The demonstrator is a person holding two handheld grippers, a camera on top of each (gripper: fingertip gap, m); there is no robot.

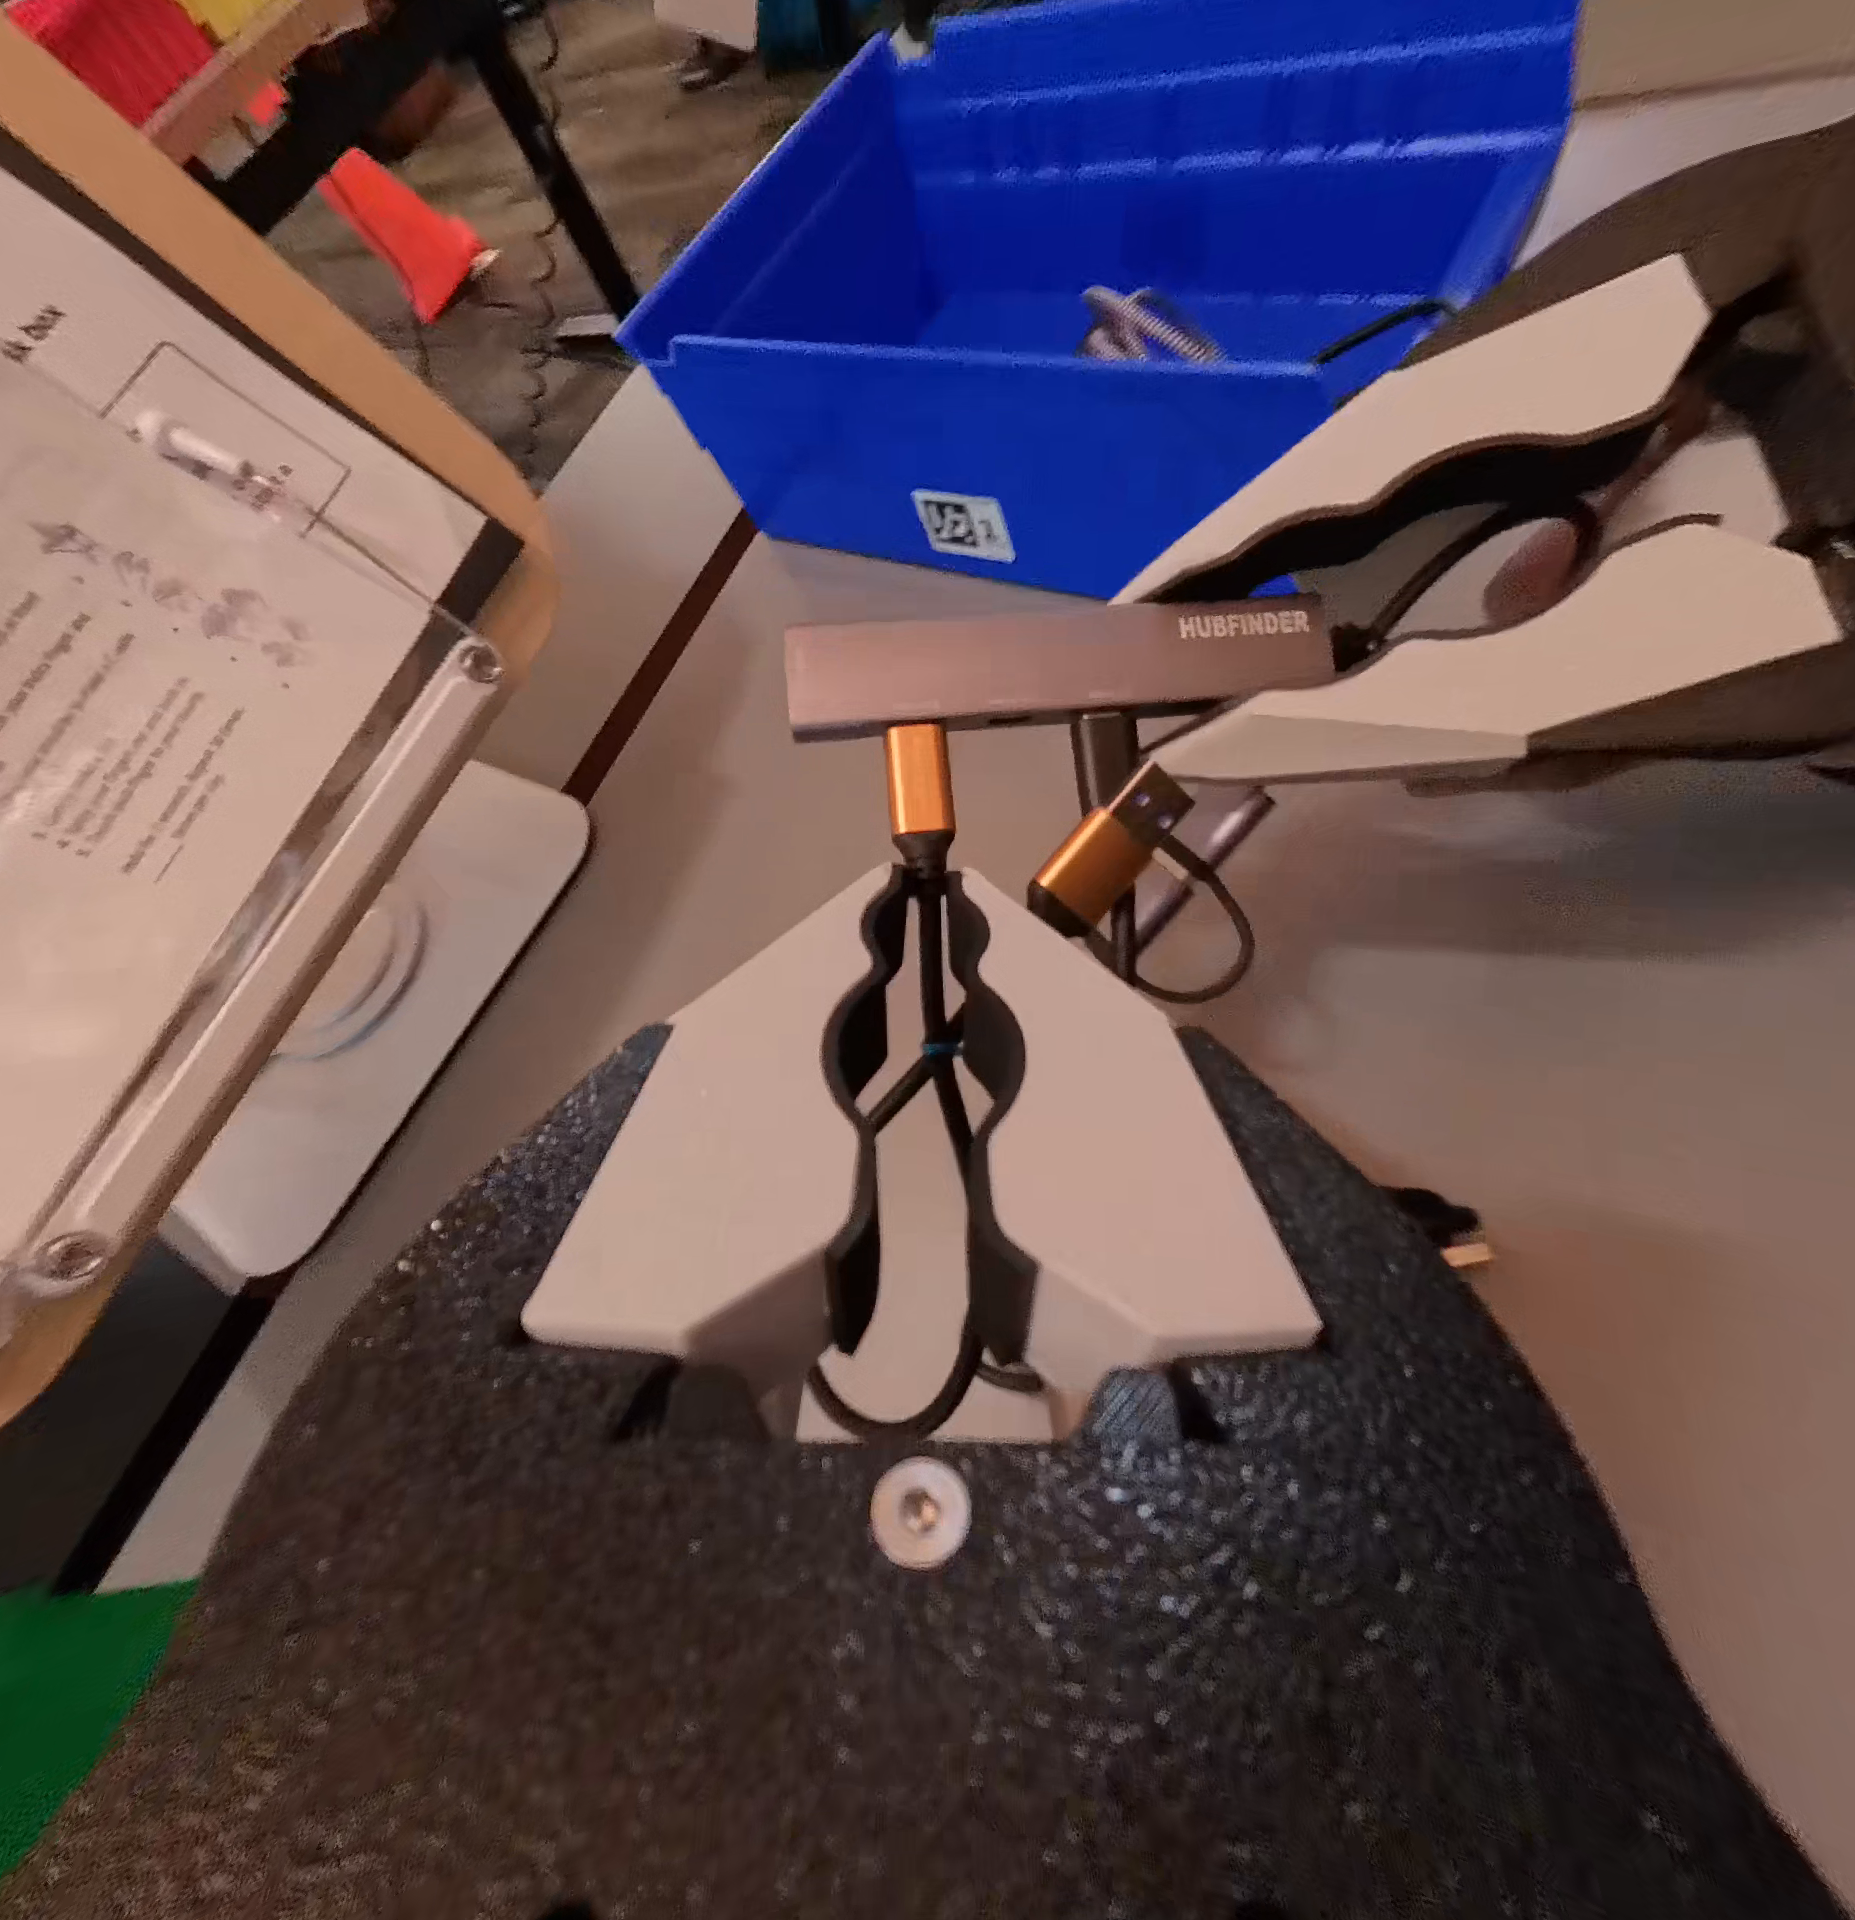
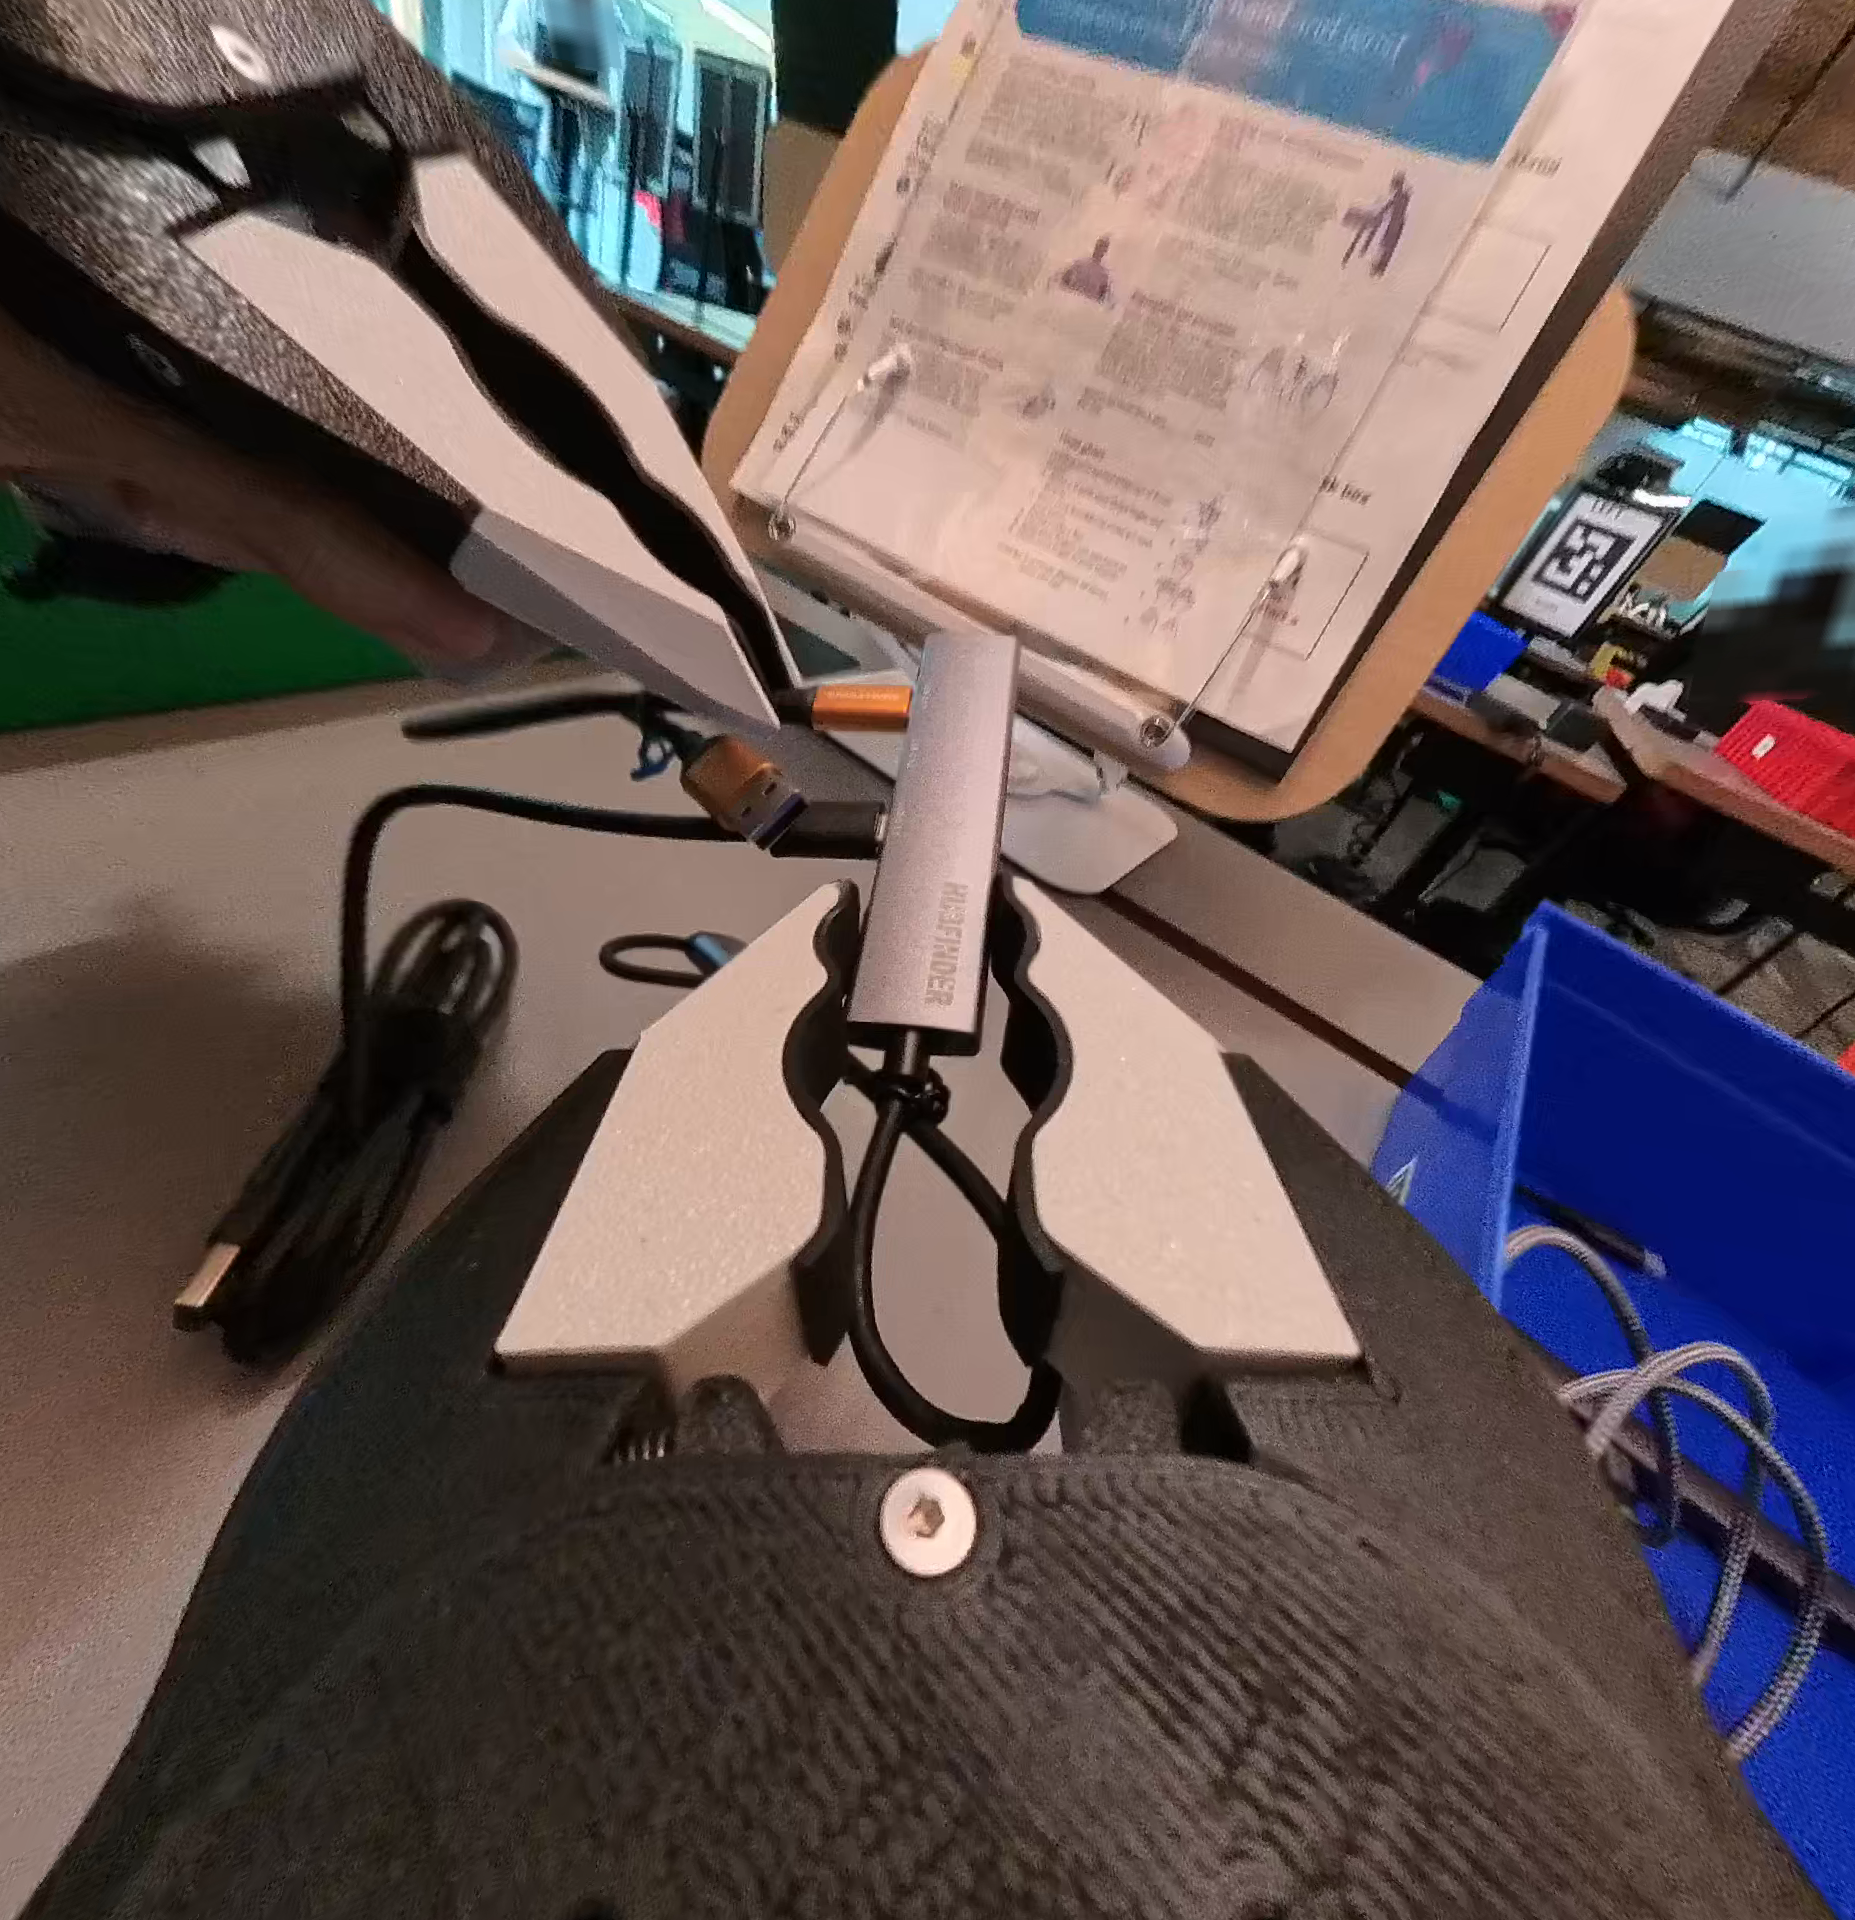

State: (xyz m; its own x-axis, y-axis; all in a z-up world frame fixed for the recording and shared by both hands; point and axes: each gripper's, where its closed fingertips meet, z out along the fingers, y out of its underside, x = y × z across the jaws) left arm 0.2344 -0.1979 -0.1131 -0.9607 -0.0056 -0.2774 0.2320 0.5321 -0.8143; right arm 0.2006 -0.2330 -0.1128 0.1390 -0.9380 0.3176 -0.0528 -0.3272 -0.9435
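A grey USB hub (image 1: 1048, 665) is held above the grey table. My right gripper (image 2: 928, 894) is shut on the hub's (image 2: 944, 831) cable end; it shows from the right in the left wrist view (image 1: 1141, 675). An orange plug (image 1: 918, 779) sits in a port on the hub's side. My left gripper (image 1: 923, 883) is shut on the thin black cable just behind that plug, and its tip (image 2: 772, 707) shows at the plug (image 2: 861, 707) in the right wrist view. A second orange plug (image 1: 1099, 862) hangs loose beside it. A black plug (image 1: 1105, 748) is also in the hub.
A blue bin (image 1: 1006, 447) stands behind the hub, with braided cables (image 2: 1681, 1455) inside. A document stand with a clear cover (image 1: 175, 727) is at the left table edge. A coiled black cable (image 2: 383, 1091) lies on the table. A hand (image 2: 279, 561) holds the left gripper. One gripper's finger ends stand about 6 cm off the other's. My left gripper's tips are some 20 cm from the clear cover (image 1: 175, 727). The right camera catches it too, in the right wrist view (image 2: 1090, 568).
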